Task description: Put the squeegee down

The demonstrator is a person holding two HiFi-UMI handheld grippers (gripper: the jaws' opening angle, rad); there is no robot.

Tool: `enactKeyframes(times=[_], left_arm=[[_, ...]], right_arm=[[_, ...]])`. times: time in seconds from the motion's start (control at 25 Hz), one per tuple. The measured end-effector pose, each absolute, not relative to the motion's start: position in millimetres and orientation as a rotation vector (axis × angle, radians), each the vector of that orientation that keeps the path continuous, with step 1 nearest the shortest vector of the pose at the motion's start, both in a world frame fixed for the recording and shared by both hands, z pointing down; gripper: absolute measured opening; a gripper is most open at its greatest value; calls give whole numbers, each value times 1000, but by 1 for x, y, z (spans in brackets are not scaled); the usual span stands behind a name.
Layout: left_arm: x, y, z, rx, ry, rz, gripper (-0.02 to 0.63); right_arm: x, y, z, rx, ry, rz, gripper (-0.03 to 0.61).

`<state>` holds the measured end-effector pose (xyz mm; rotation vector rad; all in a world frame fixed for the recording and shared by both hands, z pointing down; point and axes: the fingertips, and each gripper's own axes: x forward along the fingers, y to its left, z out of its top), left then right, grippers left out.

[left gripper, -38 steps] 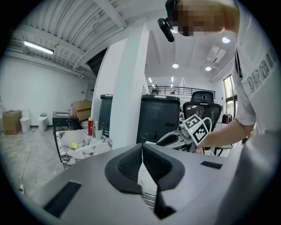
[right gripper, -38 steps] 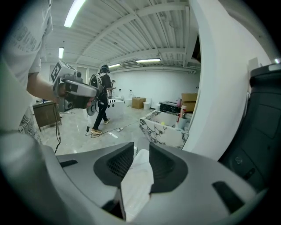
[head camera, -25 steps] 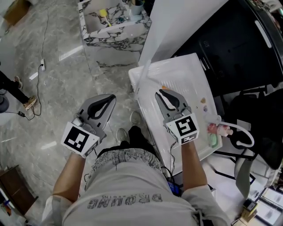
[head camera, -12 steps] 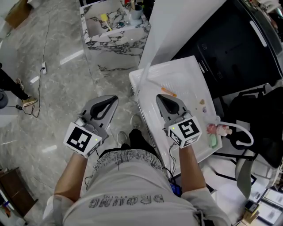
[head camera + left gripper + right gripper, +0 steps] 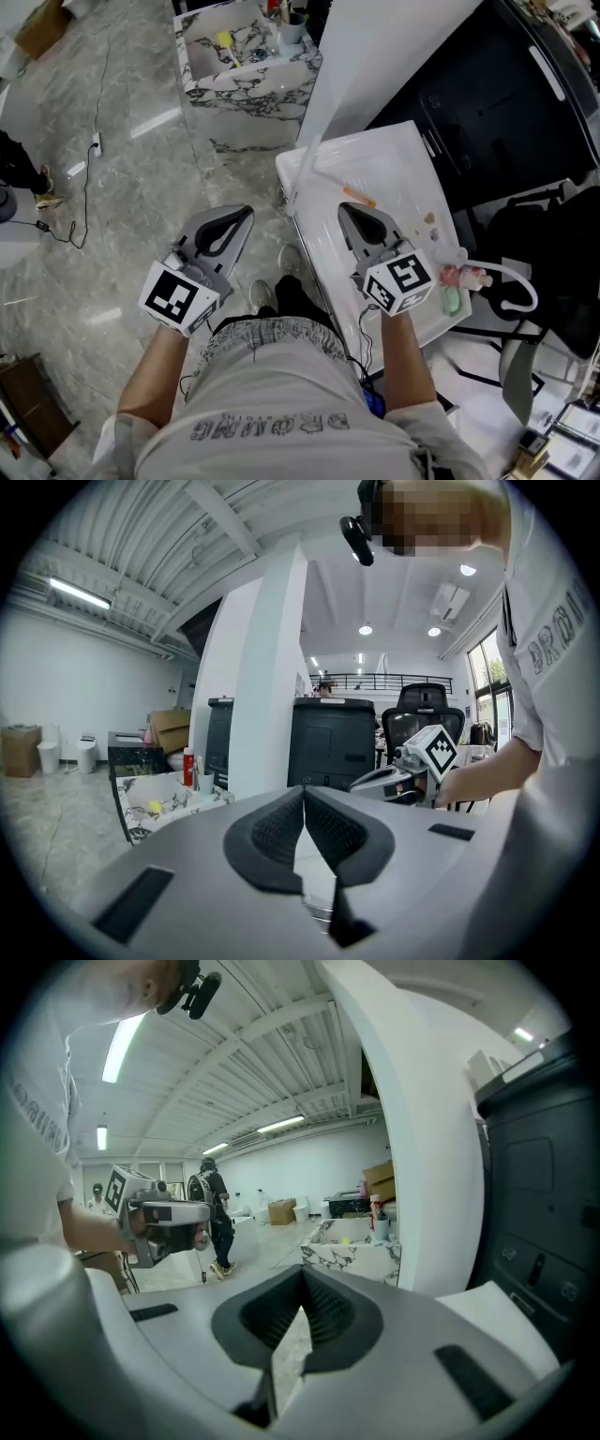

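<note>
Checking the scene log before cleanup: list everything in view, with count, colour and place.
white rectangular tray: one, white, centre right
slim orange item: one, orange, on the tray
marble-patterned basin: one, white with dark veins, top
black cabinet: one, black, upper right
small pink item: one, pink, tray's right edge
small green item: one, green, beside it
left gripper: one, grey, shut, over the floor
right gripper: one, grey, shut, over the tray
</note>
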<state>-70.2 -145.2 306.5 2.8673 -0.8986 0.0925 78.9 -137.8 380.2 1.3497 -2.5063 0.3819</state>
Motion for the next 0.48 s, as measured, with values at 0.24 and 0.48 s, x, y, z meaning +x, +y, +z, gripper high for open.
enactKeyframes(times=[0.24,0.48], left_arm=[[-65,-143,302,2873,-903,88,20],[-64,-140,303,2869,-910,93,20]], right_arm=[[76,-135,373,1326,-2544,371,5],[74,-133,368,1313,-2562,365,5]])
